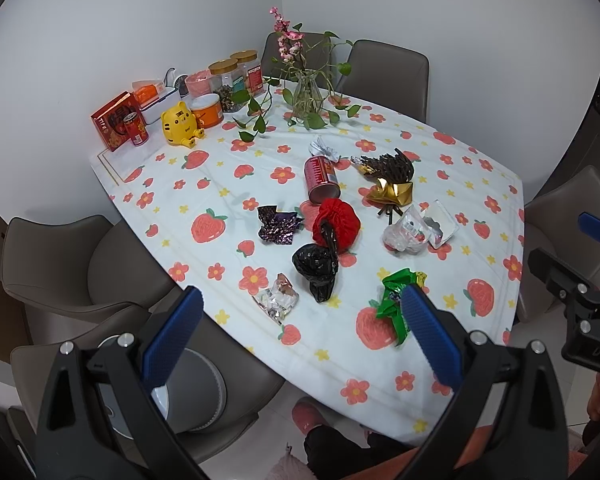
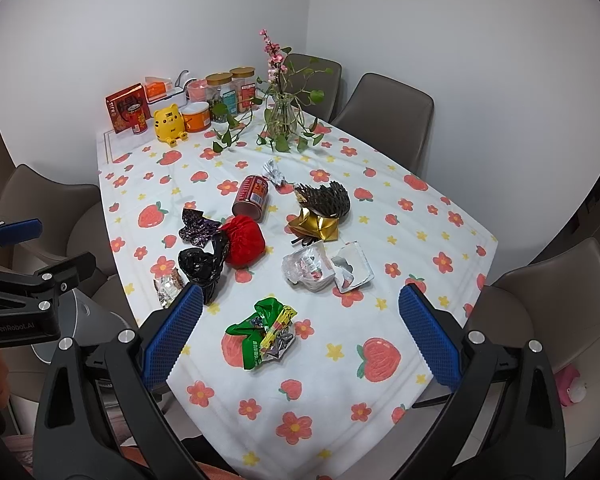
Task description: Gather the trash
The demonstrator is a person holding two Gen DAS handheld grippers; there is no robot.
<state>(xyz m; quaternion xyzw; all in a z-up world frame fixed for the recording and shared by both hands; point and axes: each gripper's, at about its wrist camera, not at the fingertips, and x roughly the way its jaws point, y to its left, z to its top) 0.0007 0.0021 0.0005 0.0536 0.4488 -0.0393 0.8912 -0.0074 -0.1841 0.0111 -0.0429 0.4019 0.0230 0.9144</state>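
Trash lies scattered on the flowered tablecloth [image 1: 228, 184]: a tipped red can [image 1: 321, 179] [image 2: 251, 198], a red crumpled ball [image 1: 337, 222] [image 2: 243, 245], a black bag [image 1: 316, 271] [image 2: 202, 268], a purple wrapper [image 1: 278, 225] [image 2: 196, 228], a green wrapper [image 1: 396, 300] [image 2: 262, 332], a clear foil wrapper [image 1: 278, 300], clear plastic packaging [image 1: 418, 228] [image 2: 324, 266] and gold and dark foil [image 1: 390, 178] [image 2: 320, 210]. My left gripper [image 1: 300, 336] is open and empty above the table's near edge. My right gripper [image 2: 300, 336] is open and empty above the green wrapper.
A glass vase [image 1: 306, 98] with a trailing plant, jars [image 1: 224, 84], a yellow tiger figure [image 1: 179, 124] and a red box [image 1: 116, 120] stand at the table's far end. Grey chairs [image 1: 60, 264] [image 2: 384, 108] ring the table. A grey round bin [image 1: 196, 392] sits at lower left.
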